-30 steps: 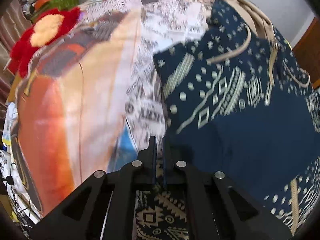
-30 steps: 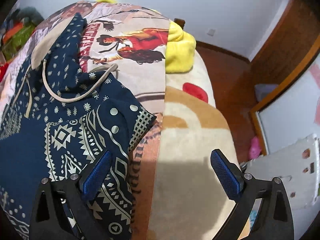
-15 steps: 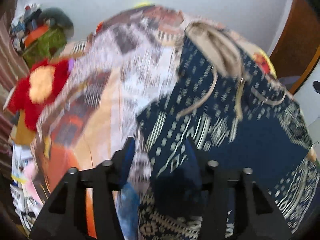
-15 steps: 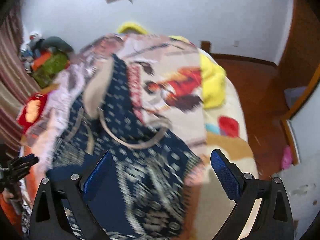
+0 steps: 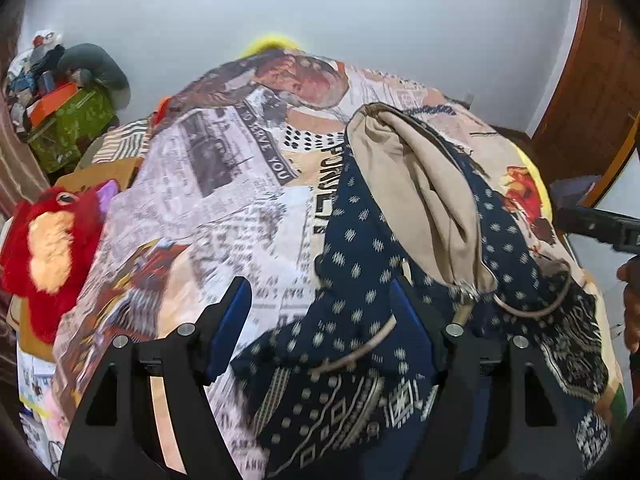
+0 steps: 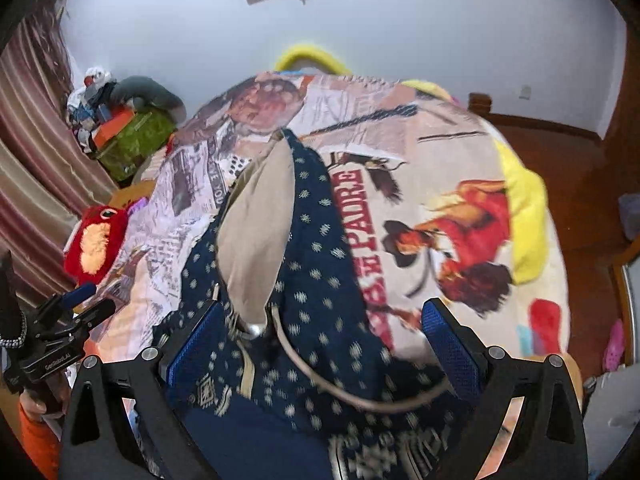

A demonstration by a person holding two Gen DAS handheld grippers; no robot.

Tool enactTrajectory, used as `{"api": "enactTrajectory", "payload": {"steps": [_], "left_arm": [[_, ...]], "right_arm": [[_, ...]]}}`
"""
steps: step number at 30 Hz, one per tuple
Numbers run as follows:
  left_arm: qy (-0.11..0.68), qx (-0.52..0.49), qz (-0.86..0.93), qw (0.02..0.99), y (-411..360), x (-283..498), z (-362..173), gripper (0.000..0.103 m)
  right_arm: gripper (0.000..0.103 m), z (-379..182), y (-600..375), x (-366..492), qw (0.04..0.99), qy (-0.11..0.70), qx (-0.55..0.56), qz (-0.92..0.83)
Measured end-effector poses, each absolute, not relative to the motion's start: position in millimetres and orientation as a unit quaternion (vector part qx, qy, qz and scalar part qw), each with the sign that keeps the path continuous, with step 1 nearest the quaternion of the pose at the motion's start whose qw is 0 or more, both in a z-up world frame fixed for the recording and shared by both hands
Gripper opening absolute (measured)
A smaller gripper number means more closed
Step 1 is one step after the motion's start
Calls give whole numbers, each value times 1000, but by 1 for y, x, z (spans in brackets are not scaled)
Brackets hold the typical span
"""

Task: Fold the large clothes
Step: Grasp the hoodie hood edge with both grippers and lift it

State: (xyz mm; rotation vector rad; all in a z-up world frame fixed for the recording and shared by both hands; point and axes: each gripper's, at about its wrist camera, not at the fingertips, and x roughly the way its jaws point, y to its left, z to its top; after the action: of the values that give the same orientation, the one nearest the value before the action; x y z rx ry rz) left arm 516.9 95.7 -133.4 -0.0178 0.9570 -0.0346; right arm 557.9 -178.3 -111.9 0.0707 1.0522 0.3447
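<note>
The navy patterned hooded sweatshirt with its beige-lined hood [image 5: 420, 200] lay on the printed bedspread [image 5: 224, 184], hood pointing away. The left gripper [image 5: 320, 316] had just been opening, nothing pinched. The right gripper [image 6: 320, 344] stood wide and empty; both hung above its near part.

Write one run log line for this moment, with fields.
hoodie: flat on bed | left gripper: jaws just opened, empty | right gripper: open, empty
</note>
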Motion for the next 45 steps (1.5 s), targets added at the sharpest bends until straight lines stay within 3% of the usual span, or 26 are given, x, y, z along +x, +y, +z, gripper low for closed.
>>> {"api": "enactTrajectory", "payload": {"steps": [8, 10, 12, 14, 16, 17, 18, 19, 21, 23, 24, 36, 45], "left_arm": [[497, -23, -34, 867, 76, 585, -184, 71], [504, -42, -35, 862, 76, 599, -195, 71], [509, -70, -40, 857, 77, 611, -205, 71], [510, -101, -45, 853, 78, 618, -214, 71], [498, -120, -39, 858, 79, 619, -216, 73], [497, -123, -37, 858, 80, 618, -216, 73], [495, -124, -35, 859, 79, 618, -216, 70], [493, -121, -33, 861, 78, 616, -215, 65], [493, -101, -24, 864, 75, 611, -209, 42], [500, -84, -40, 861, 72, 604, -202, 17], [502, -76, -46, 860, 71, 600, -198, 14], [499, -54, -117, 857, 64, 496, -124, 8], [546, -33, -108, 830, 64, 427, -153, 8]], "right_arm": [[98, -171, -147, 622, 838, 521, 28, 159], [93, -183, -146, 636, 832, 528, 50, 161], [81, -196, -145, 648, 822, 538, 78, 168], [78, -202, -144, 653, 819, 539, 96, 174], [68, -202, -140, 652, 828, 523, 92, 178], [56, -201, -136, 651, 830, 520, 86, 185], [45, -200, -133, 649, 830, 518, 77, 191], [39, -199, -130, 648, 831, 517, 71, 193], [22, -196, -125, 641, 833, 514, 60, 198], [17, -192, -123, 634, 834, 510, 49, 205], [15, -189, -123, 629, 835, 507, 44, 207], [13, -134, -129, 529, 834, 488, -6, 256], [14, -139, -139, 446, 824, 508, -46, 245]]}}
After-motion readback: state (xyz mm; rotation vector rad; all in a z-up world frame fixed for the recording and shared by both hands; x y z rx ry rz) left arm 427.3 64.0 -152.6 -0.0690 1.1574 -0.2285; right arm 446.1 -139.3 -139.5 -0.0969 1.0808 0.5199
